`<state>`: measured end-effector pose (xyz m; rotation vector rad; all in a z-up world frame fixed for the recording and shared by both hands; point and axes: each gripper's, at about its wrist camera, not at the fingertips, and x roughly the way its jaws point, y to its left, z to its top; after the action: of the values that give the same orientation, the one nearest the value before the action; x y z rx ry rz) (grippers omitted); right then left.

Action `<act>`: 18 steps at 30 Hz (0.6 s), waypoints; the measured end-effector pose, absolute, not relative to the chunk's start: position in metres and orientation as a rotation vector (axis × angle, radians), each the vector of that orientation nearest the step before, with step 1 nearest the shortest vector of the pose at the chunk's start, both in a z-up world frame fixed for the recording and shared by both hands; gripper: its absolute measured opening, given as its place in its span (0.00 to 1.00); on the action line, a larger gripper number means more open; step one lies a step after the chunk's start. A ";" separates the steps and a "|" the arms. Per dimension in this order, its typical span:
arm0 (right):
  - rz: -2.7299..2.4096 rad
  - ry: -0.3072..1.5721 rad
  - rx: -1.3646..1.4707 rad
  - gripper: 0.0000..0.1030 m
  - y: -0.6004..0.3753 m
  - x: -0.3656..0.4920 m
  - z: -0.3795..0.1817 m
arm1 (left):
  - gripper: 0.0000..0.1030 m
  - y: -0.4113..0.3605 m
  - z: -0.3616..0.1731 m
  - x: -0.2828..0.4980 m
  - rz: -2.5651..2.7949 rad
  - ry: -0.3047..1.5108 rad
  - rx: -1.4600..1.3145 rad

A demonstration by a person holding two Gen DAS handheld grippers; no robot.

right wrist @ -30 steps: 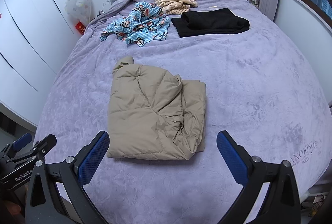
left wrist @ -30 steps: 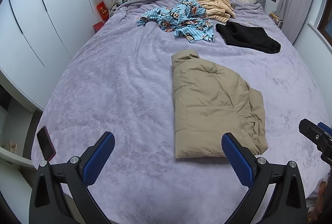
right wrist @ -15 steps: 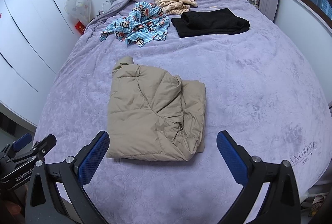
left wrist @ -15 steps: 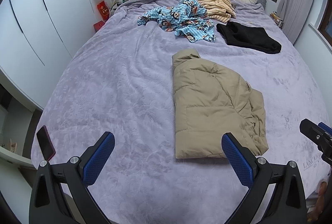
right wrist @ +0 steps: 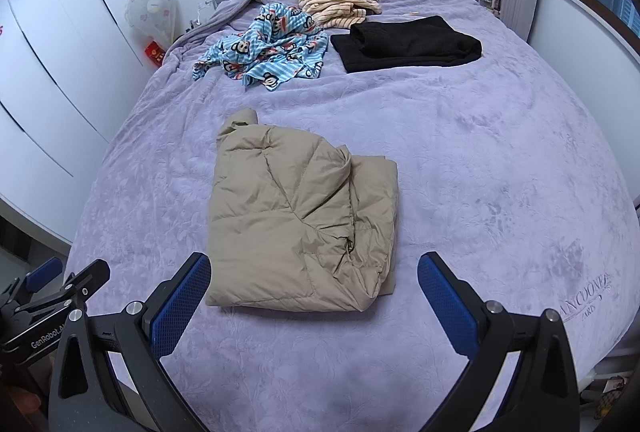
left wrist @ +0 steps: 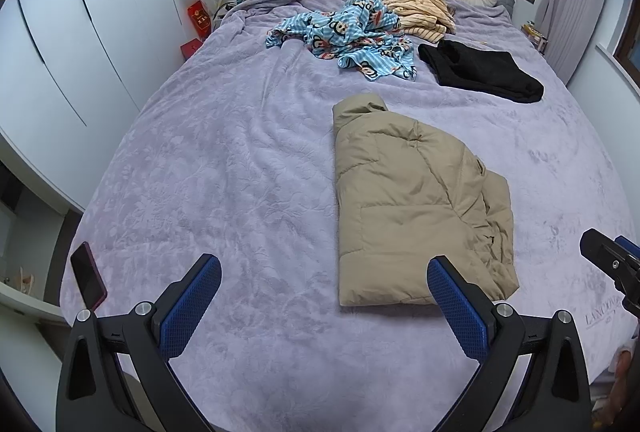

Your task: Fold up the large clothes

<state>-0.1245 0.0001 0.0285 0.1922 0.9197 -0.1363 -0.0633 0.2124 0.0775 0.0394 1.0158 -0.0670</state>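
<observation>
While nothing had shifted over the last second, the tan quilted puffer jacket [right wrist: 298, 228] lay folded near the purple bed's [right wrist: 500, 167] foot edge; left gripper [left wrist: 324, 300] and right gripper [right wrist: 314, 292] hovered wide open, empty, suggesting this garment was finished.

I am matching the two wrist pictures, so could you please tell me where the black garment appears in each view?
Left wrist view: the black garment lies upper right, beyond the tan jacket.
Right wrist view: the black garment lies upper centre-right, beyond and right of the tan jacket.
Shared landmark: the blue monkey-print garment lies just left of it in both.
</observation>
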 end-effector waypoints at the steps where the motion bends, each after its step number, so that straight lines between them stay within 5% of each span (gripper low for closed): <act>1: -0.135 0.920 0.192 1.00 0.000 -0.124 0.029 | 1.00 0.212 0.078 -0.063 -0.066 1.015 0.041; 18: -0.135 0.920 0.191 1.00 0.002 -0.125 0.028 | 1.00 0.218 0.075 -0.066 -0.064 1.003 0.044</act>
<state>-0.1245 0.0017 0.0284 0.1912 0.9196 -0.1345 -0.0657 0.2176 0.0747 0.0440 1.0027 -0.0642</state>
